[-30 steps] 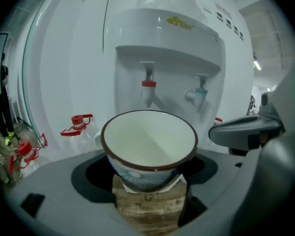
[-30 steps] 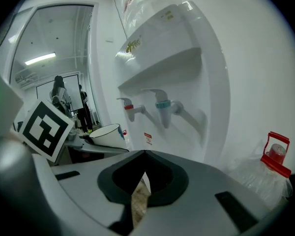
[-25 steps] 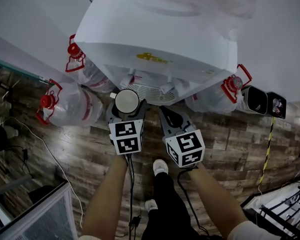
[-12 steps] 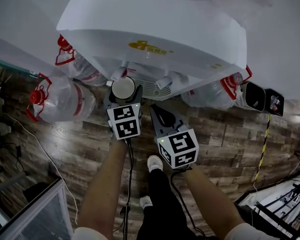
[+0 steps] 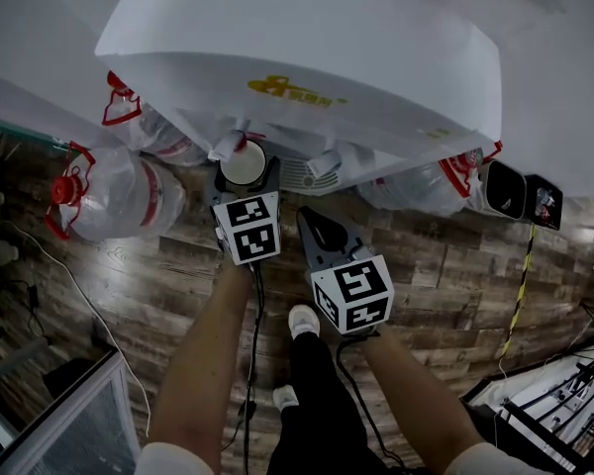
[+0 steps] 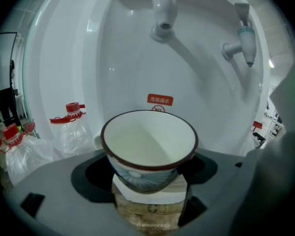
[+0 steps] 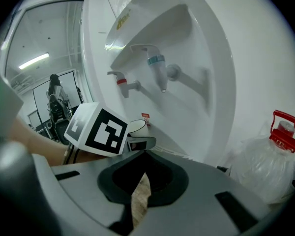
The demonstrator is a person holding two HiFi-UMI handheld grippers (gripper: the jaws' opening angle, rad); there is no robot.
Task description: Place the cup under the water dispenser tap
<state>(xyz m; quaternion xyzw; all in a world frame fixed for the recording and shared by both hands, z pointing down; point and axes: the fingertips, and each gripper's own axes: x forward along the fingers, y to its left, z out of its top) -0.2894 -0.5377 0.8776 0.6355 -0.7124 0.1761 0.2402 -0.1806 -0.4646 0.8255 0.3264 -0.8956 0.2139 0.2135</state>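
Left gripper view: cup (image 6: 147,144) upright, clamped in left gripper (image 6: 148,191) jaws, inside dispenser (image 6: 196,82) recess below red tap (image 6: 163,9), not yet set down. Right gripper (image 7: 137,191) closed, empty, alongside. Risk: rim bumps tap, or off-centre release tips cup.

- Indoor workspace, apparently an office or lab: a white dispenser (image 5: 307,57) stands against a wall on a wood-plank floor (image 5: 445,265).
- Spare water jugs (image 5: 109,201) with red caps sit on the floor on both sides of the dispenser.
- Right of the dispenser run black-and-yellow tape (image 5: 520,295) and metal frames (image 5: 554,404).
- Left of the dispenser, a glass partition (image 7: 44,43) shows a ceiling strip light (image 7: 33,61).
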